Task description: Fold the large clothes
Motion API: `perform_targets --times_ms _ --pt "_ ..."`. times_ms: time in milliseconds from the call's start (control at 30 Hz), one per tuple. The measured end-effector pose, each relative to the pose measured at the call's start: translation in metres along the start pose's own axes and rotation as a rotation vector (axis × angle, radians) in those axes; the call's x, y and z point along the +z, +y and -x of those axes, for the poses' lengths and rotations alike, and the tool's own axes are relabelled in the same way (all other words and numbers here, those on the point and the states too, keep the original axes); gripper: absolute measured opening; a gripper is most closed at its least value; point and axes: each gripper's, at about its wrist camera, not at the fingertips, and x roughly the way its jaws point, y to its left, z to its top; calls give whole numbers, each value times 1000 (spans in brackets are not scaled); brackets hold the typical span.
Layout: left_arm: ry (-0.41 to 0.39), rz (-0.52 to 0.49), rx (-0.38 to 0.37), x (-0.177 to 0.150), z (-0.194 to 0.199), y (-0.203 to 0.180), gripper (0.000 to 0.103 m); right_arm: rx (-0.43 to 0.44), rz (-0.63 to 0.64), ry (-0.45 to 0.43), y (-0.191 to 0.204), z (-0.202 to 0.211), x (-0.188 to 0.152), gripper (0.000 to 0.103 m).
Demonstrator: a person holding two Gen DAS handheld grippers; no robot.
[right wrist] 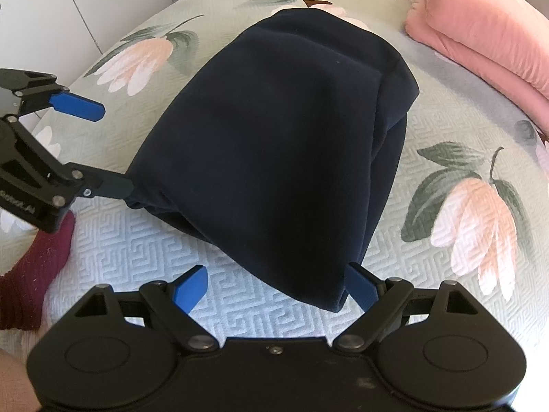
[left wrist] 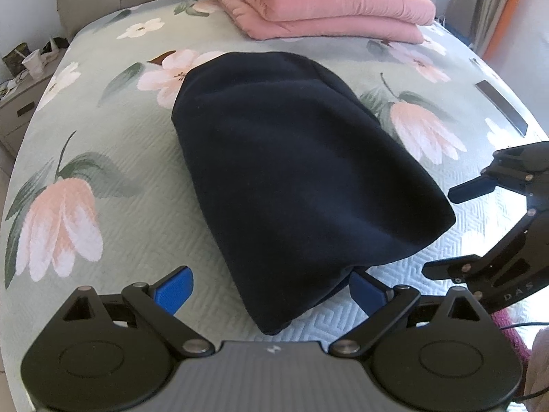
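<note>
One bed (left wrist: 113, 206), spread with a floral quilted cover. One folded pink quilt (left wrist: 319, 0), stacked near the far edge. One dark navy garment (left wrist: 291, 171), folded into a thick bundle at the middle of the bed, reaching toward the near edge. Two claws, both spread wide, gripping nothing. Left claw (left wrist: 271, 292) straddling the bundle's near corner, right blue pad (left wrist: 367, 292) touching the cloth, left one clear. Right claw (right wrist: 278, 288) likewise astride its near corner, one pad tucked against the fold. One maroon sock (right wrist: 37, 274) at the near edge.
</note>
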Motion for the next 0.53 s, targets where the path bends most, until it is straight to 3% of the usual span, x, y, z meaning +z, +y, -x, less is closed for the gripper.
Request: perform_targets --times_ms 533 --pt "27 -7 -21 -2 -5 0 100 5 -11 10 -3 -2 0 102"
